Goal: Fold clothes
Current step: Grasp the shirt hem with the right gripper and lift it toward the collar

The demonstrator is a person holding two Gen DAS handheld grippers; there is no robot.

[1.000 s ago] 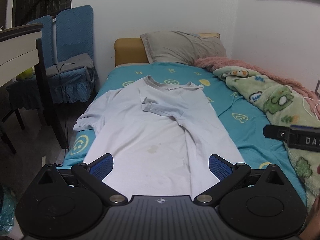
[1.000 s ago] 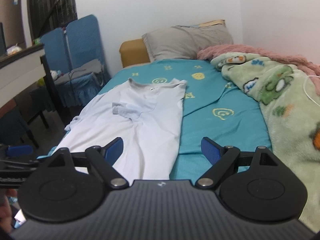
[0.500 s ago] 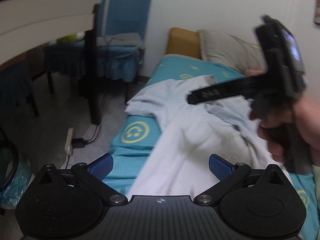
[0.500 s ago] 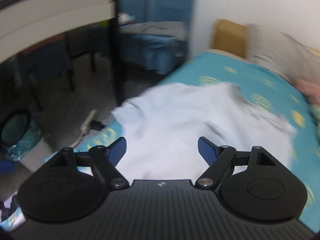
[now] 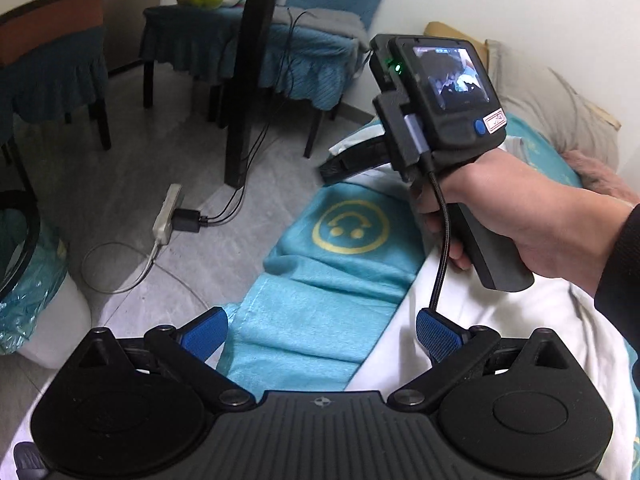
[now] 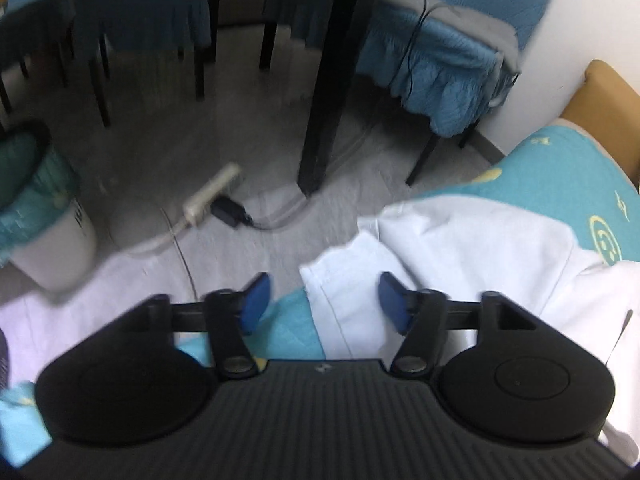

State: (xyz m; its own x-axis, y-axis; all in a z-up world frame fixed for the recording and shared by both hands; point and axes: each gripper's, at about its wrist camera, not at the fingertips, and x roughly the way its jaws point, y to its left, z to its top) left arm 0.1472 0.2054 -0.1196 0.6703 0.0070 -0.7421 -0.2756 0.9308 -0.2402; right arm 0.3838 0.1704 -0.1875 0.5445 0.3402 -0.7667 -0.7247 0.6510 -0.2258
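Hovering over the bed's edge, our left gripper [image 5: 322, 330] has fingers spread wide, holding nothing. White T-shirt [image 6: 460, 240] lies on teal bedsheet [image 5: 320, 320]; right gripper [image 6: 320, 300] gapes over its sleeve. Beyond, power strip [image 5: 166, 216].

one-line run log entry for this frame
stage: reaching for sleeve | left claw: open, over bed edge by white t-shirt | right claw: open, straddling t-shirt sleeve | nothing gripped
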